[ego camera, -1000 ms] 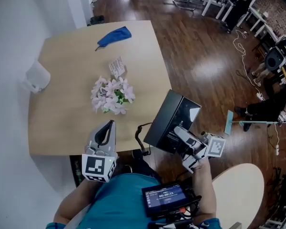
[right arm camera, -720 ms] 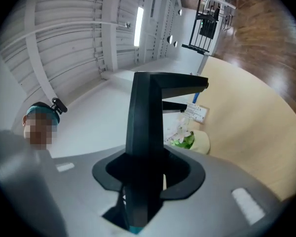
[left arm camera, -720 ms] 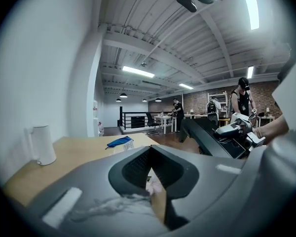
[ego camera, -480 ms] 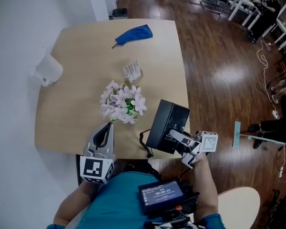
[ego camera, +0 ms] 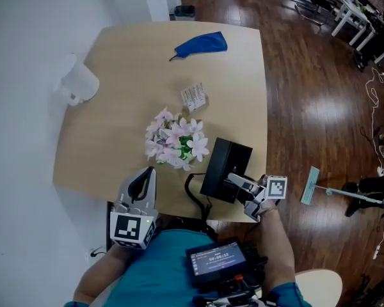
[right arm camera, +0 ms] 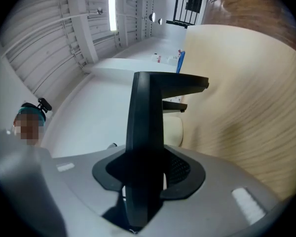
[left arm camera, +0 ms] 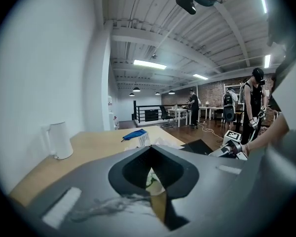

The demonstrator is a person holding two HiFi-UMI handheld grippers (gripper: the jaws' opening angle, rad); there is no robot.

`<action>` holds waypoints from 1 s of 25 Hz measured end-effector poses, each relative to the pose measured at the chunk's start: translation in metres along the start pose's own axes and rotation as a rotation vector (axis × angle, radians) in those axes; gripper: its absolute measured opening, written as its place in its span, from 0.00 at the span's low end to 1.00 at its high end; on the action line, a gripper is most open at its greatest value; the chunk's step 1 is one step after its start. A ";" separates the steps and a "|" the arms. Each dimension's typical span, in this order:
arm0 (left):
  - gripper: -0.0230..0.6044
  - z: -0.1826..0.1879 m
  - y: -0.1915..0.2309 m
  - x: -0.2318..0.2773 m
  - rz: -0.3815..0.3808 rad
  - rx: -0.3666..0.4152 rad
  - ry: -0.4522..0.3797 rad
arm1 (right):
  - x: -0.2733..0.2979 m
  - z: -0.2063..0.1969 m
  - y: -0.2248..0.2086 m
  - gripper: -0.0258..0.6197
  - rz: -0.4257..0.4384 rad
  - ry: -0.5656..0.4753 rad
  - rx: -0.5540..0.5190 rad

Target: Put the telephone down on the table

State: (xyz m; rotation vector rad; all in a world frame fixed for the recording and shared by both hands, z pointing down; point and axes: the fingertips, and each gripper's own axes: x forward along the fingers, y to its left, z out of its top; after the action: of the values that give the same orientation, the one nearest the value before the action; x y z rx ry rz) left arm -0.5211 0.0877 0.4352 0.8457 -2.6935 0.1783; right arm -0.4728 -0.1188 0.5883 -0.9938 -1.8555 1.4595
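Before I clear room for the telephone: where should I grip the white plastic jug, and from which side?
Probably its handle, not the wide upright body of the white plastic jug. The handle juts toward the wall at the light wooden table's left edge, so come from the near left, jaws closing across it.

The person wears a teal shirt [ego camera: 157,264] with short sleeves. On its front sits a black screen [ego camera: 219,259] with pale lettering, dark cables bunched just below it. Left of the screen, the left tool [ego camera: 148,171] is grey with black lining and carries a white cube [ego camera: 133,228] bearing a black square marker. Above the screen, the right tool [ego camera: 232,181] is pale grey.
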 end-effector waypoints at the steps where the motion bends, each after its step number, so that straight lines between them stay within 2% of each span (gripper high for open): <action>1: 0.06 -0.001 0.000 0.000 0.004 0.000 0.000 | 0.002 0.000 -0.005 0.27 -0.004 0.008 0.002; 7: 0.06 0.005 -0.002 -0.004 0.023 -0.014 0.000 | 0.008 0.000 -0.024 0.27 -0.046 0.038 0.012; 13: 0.06 0.006 -0.007 0.000 0.019 -0.022 -0.001 | 0.011 -0.002 -0.026 0.27 -0.045 0.068 -0.011; 16: 0.06 0.014 -0.021 0.015 -0.024 -0.019 -0.008 | 0.010 -0.006 -0.032 0.27 -0.074 0.078 -0.016; 20: 0.06 0.025 -0.048 0.034 -0.103 0.029 -0.030 | 0.014 -0.011 -0.034 0.27 -0.080 0.110 -0.066; 25: 0.06 0.037 -0.076 0.046 -0.170 0.051 -0.038 | 0.016 -0.011 -0.037 0.27 -0.091 0.103 -0.071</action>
State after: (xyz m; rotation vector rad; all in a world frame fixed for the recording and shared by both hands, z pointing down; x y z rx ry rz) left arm -0.5232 -0.0068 0.4171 1.0986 -2.6451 0.1949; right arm -0.4805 -0.1037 0.6267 -0.9855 -1.8640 1.2739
